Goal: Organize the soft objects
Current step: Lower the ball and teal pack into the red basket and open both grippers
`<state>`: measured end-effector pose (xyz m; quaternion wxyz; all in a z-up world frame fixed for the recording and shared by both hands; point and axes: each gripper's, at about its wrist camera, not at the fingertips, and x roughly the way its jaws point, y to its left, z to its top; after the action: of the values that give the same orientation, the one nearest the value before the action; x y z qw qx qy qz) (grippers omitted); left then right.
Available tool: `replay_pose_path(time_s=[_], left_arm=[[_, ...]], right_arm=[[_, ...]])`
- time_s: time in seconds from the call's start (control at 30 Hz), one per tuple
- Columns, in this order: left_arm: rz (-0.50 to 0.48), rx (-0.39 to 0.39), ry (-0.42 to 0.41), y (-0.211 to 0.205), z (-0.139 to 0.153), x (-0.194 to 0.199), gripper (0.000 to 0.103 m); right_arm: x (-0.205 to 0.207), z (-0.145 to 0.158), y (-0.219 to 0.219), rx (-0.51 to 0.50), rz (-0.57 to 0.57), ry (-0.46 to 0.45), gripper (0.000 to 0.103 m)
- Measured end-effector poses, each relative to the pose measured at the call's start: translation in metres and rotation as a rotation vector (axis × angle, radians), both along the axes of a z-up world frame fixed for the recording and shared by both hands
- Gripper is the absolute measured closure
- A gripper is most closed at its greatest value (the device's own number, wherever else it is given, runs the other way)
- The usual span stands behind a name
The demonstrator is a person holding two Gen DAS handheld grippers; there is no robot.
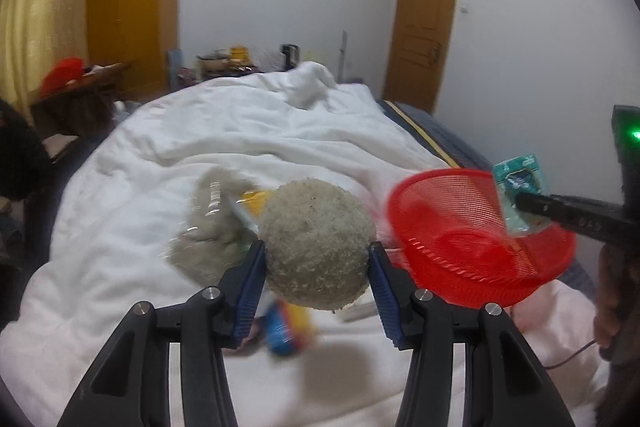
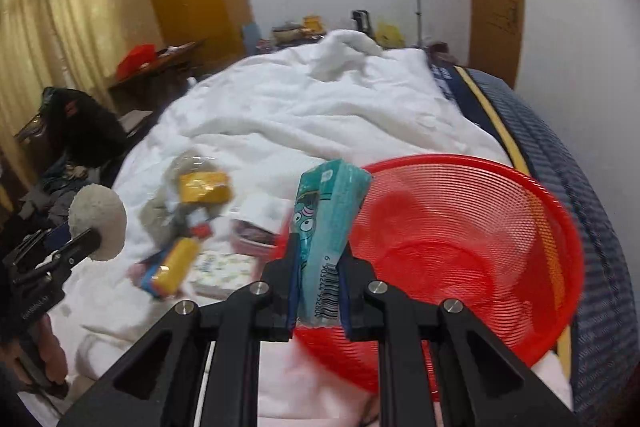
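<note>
Mid-sort on the bed: my left gripper [image 1: 316, 259] clamps the fuzzy ball [image 1: 316, 243], my right gripper [image 2: 318, 287] pinches the teal tissue pack [image 2: 328, 227] above the red basket [image 2: 520, 187] (empty, I judge); several packets [image 2: 176, 267] await on the duvet [image 2: 320, 115].

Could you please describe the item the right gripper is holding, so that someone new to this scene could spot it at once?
Start from the red mesh basket on the white duvet. Just left of its rim, raised above the bed, the right gripper is clamped on a teal tissue packet. Unlike the yellow packs lying on the duvet, it carries a cartoon face and a barcode.
</note>
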<state>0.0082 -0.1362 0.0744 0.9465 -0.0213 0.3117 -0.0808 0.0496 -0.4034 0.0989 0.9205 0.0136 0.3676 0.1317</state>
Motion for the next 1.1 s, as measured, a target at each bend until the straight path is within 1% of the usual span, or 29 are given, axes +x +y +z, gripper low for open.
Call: replay_pose_path(time_s=[0.07, 0.2, 0.3, 0.33, 0.4, 0.47, 0.53, 0.57, 0.63, 0.67, 0.7, 0.77, 0.9, 0.97, 1.03, 1.1], left_arm=[[-0.037, 0.022, 0.011, -0.020, 0.002, 0.011, 0.050], [-0.121, -0.018, 0.113, -0.063, 0.002, 0.041, 0.050], [-0.168, -0.033, 0.148, -0.096, -0.002, 0.059, 0.050], [-0.183, -0.035, 0.146, -0.105, -0.004, 0.063, 0.050], [-0.192, 0.006, 0.150, -0.127, -0.011, 0.078, 0.050], [-0.196, 0.011, 0.177, -0.141, -0.019, 0.092, 0.050], [-0.189, -0.003, 0.211, -0.152, -0.032, 0.106, 0.050], [-0.188, 0.008, 0.216, -0.159, -0.037, 0.110, 0.050], [-0.181, 0.062, 0.212, -0.173, -0.047, 0.113, 0.050], [-0.178, 0.073, 0.233, -0.179, -0.057, 0.116, 0.050], [-0.175, 0.070, 0.263, -0.182, -0.065, 0.118, 0.050], [-0.178, 0.053, 0.296, -0.188, -0.075, 0.122, 0.050], [-0.216, 0.125, 0.294, -0.205, -0.095, 0.110, 0.050], [-0.225, 0.156, 0.284, -0.211, -0.100, 0.104, 0.050], [-0.239, 0.166, 0.273, -0.213, -0.102, 0.100, 0.050], [-0.242, 0.165, 0.265, -0.212, -0.103, 0.097, 0.049]], right_arm=[[0.008, -0.003, -0.015, -0.006, -0.035, 0.014, 0.088], [0.026, -0.019, -0.043, -0.006, -0.097, 0.064, 0.088], [0.037, -0.036, -0.055, -0.034, -0.111, 0.124, 0.088], [0.038, -0.041, -0.058, -0.047, -0.117, 0.139, 0.088], [0.043, -0.054, -0.063, -0.081, -0.110, 0.180, 0.088], [0.048, -0.067, -0.067, -0.092, -0.105, 0.231, 0.088], [0.050, -0.077, -0.070, -0.111, -0.112, 0.259, 0.088], [0.051, -0.082, -0.071, -0.125, -0.109, 0.276, 0.088], [0.053, -0.090, -0.074, -0.155, -0.115, 0.298, 0.088], [0.053, -0.094, -0.076, -0.163, -0.115, 0.310, 0.088], [0.052, -0.096, -0.078, -0.165, -0.112, 0.319, 0.088], [0.051, -0.102, -0.084, -0.176, -0.114, 0.355, 0.088], [0.045, -0.118, -0.089, -0.215, -0.110, 0.402, 0.088], [0.041, -0.125, -0.087, -0.252, -0.097, 0.418, 0.087], [0.037, -0.130, -0.083, -0.288, -0.085, 0.422, 0.087], [0.035, -0.132, -0.082, -0.296, -0.088, 0.421, 0.087]])
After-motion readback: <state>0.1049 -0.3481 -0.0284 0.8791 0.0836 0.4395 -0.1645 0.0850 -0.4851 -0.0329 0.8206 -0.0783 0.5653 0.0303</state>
